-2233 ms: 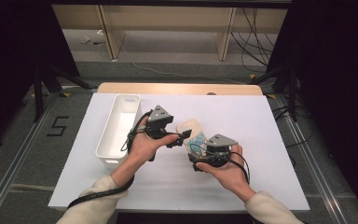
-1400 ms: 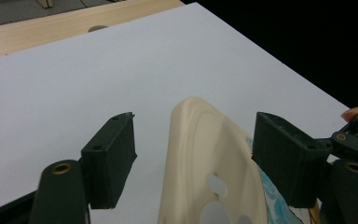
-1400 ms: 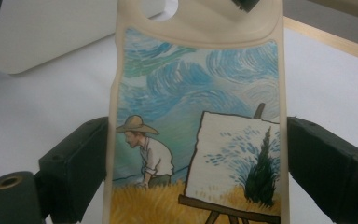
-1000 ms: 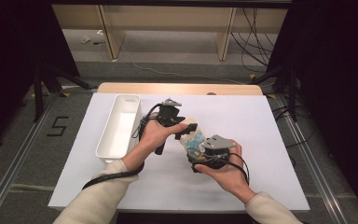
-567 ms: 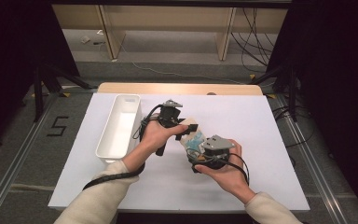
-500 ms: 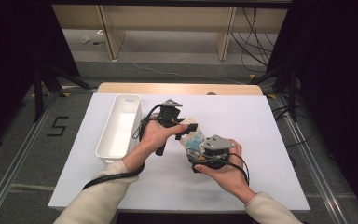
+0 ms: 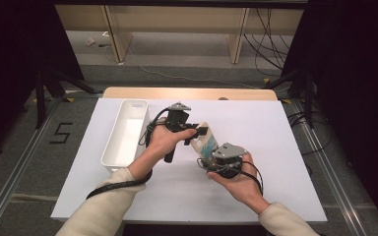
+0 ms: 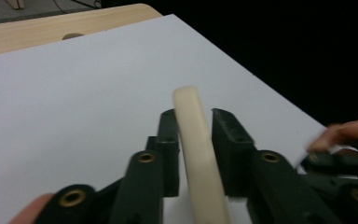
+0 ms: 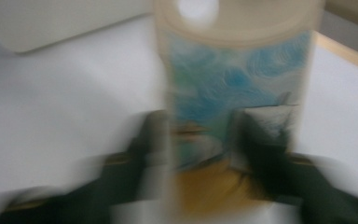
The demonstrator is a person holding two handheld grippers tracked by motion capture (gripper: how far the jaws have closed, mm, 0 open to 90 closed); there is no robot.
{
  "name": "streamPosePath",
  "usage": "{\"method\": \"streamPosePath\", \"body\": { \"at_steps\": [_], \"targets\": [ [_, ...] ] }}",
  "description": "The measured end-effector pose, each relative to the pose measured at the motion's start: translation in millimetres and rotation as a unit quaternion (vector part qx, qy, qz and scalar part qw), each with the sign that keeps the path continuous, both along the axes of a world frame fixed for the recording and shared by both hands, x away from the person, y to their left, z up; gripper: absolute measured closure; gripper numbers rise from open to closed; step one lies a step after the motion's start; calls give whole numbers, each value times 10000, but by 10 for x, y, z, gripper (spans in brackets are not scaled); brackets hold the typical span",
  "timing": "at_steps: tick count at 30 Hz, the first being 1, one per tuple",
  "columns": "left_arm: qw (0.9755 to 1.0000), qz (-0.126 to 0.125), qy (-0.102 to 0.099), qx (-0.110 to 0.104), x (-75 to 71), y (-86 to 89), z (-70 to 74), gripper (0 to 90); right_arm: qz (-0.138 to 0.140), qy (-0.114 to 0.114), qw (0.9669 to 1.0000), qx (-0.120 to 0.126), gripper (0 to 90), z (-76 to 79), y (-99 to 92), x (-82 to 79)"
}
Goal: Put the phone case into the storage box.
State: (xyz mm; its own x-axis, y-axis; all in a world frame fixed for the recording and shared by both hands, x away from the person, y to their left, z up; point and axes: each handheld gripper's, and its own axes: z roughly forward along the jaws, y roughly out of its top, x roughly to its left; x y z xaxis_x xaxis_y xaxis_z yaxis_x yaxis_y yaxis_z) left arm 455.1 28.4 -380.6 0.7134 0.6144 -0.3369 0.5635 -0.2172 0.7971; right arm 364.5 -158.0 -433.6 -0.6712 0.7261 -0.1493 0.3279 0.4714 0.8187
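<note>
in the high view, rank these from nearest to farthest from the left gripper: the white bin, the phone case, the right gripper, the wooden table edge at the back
1. phone case: between the jaws of the left gripper, edge-on.
2. white bin: on the table just to the left gripper's left.
3. right gripper: toward the near right, at the case's lower end. Bin and right gripper are close to call.
4. wooden table edge: at the back, farthest.
</note>
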Motion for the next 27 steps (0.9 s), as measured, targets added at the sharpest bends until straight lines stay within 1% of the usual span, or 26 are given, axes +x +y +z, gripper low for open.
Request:
{"method": "streamPosePath", "body": {
  "at_steps": [1, 2, 4, 5, 8, 12, 15, 21, 27],
  "targets": [
    [9999, -45, 56, -93, -5, 1, -1, 783, -47, -47, 10000, -49, 465, 16, 12, -2],
    [9999, -95, 43, -114, -16, -4, 1, 785, -65, -97, 9999, -47, 463, 34, 8, 4],
    [9998, -158, -113, 9, -49, -20, 11, 787, -105, -45, 9999, 28, 430, 52, -20, 23],
    [9997, -170, -159, 29, -58, -24, 19, 787, -128, -57, 9999, 32, 429, 52, -44, 32],
    [9996, -183, -190, 35, -60, -15, 54, 788, -215, 12, 9997, 142, 397, 61, -93, 53],
    [9994, -226, -259, 21, -64, 11, 105, 789, -290, -16, 9993, 230, 371, 97, -141, 72],
    [9992, -286, -293, 21, -80, 28, 143, 789, -338, 14, 9990, 275, 359, 103, -178, 93],
    [9986, -396, -339, 81, -107, 67, 181, 789, -360, 58, 9989, 306, 325, 106, -230, 121],
    [9971, -655, -352, 163, -133, 101, 210, 789, -251, 54, 9993, 278, 311, 97, -275, 155]
  ]
}}
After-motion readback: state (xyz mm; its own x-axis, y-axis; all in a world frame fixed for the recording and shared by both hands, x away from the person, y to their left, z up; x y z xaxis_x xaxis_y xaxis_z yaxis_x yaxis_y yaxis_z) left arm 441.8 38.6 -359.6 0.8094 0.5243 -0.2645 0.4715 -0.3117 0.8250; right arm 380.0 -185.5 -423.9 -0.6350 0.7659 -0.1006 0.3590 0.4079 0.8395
